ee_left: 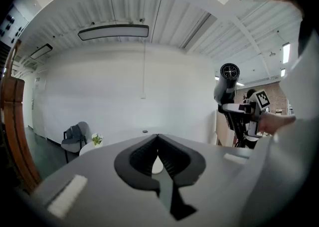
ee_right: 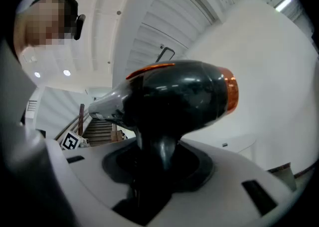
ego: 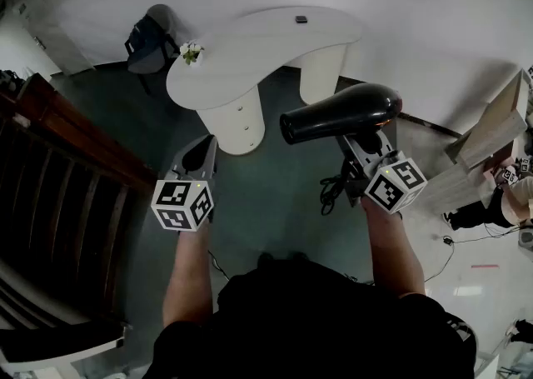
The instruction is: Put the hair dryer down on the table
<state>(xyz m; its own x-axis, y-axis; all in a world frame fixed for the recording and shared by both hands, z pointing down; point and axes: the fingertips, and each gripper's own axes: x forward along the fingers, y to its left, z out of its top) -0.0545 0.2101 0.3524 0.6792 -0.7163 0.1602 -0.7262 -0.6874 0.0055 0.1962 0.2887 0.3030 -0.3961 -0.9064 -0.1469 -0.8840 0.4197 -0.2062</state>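
Note:
A black hair dryer (ego: 343, 112) hangs in the air to the right of the white curved table (ego: 250, 52), nozzle pointing left. My right gripper (ego: 360, 146) is shut on its handle; in the right gripper view the dryer (ee_right: 174, 96) stands upright between the jaws, its cord (ego: 331, 190) dangling below. My left gripper (ego: 200, 155) hovers lower left of the table, jaws closed together with nothing in them; in its own view the jaws (ee_left: 158, 157) meet. The dryer (ee_left: 227, 79) also shows there at the right.
A small flower pot (ego: 191, 52) sits on the table's left end and a small dark object (ego: 301, 19) near its far edge. A chair with a bag (ego: 150, 40) stands behind the table. A wooden stair railing (ego: 67, 161) runs along the left. Wooden panels (ego: 491, 132) lean at the right.

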